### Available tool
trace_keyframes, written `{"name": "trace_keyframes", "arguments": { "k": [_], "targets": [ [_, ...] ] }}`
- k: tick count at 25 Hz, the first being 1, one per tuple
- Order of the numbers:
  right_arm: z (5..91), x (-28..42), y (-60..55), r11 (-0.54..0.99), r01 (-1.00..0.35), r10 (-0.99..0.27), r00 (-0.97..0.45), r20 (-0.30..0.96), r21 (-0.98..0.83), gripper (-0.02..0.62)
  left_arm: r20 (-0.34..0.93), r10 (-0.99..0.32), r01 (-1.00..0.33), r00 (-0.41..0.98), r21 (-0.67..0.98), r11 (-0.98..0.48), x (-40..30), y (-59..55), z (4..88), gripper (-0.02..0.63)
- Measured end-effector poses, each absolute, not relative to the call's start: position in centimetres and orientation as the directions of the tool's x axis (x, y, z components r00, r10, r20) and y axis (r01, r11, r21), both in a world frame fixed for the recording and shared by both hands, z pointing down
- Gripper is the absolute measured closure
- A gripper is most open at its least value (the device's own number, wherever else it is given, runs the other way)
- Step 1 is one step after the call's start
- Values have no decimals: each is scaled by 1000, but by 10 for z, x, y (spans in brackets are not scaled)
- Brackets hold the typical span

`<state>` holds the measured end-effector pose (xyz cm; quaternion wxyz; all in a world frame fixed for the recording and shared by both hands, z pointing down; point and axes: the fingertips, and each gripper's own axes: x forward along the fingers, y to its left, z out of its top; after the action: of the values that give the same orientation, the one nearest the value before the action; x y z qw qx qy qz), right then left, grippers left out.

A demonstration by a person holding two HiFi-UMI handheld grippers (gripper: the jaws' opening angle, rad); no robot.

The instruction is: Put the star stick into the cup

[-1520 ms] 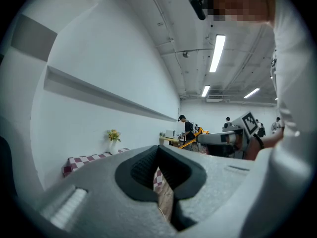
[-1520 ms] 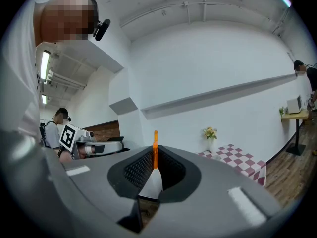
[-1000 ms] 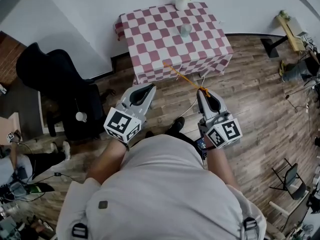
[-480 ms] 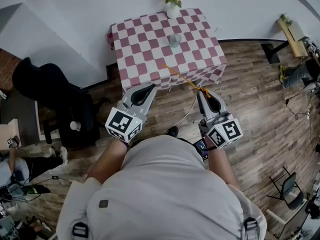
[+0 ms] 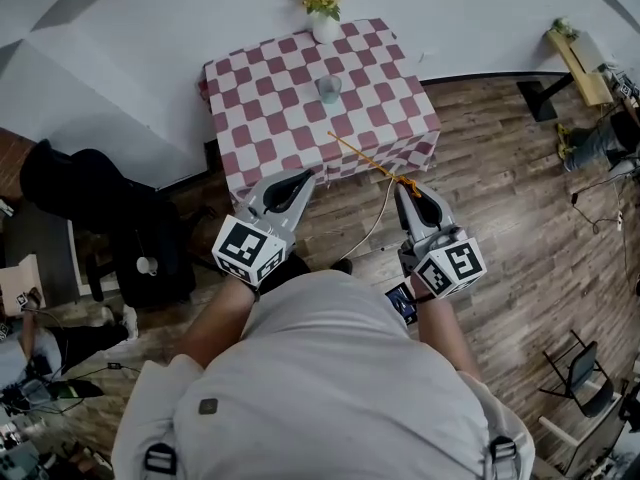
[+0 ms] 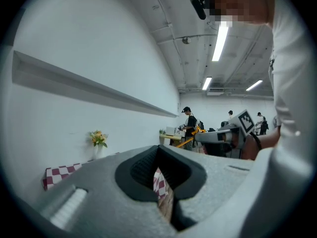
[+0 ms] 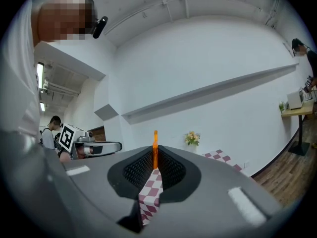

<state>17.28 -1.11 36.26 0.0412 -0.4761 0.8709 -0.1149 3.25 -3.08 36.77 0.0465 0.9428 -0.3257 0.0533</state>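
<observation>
In the head view, a small pale cup [image 5: 328, 89] stands near the middle of a table with a red-and-white checked cloth [image 5: 260, 118], far ahead of both grippers. My right gripper [image 5: 403, 185] is shut on the orange star stick [image 5: 365, 156], which slants up-left over the table's near edge. The right gripper view shows the stick [image 7: 155, 150] upright between the shut jaws of my right gripper [image 7: 155, 168]. My left gripper [image 5: 301, 176] is held beside it over the floor, shut with nothing in it. In its own view my left gripper [image 6: 158, 150] points past the table.
A white vase of flowers [image 5: 322, 23] stands at the table's far edge by the white wall. A black chair with dark cloth [image 5: 100, 208] is on the left. A cable [image 5: 375, 223] lies on the wooden floor. A shelf [image 5: 580, 63] and chair [image 5: 580, 368] are on the right.
In the head view the table has slid left and lower in the picture, nearer to the grippers. Both grippers keep the same pose, and the stick stays held.
</observation>
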Motion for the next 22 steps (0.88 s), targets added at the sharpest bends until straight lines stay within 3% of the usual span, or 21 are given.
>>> {"name": "trace_keyframes", "arguments": {
  "k": [12,22],
  "targets": [
    [368,176,-44,457,-858,-875,-481,55,-235,568,115,-559,-568,821,63,-821,34,-77,370,603],
    [358,133,-104,403,-890,-905,-423,54,-212,568,100,-497,-505,862,80,-859,-3,-137,369,603]
  ]
}}
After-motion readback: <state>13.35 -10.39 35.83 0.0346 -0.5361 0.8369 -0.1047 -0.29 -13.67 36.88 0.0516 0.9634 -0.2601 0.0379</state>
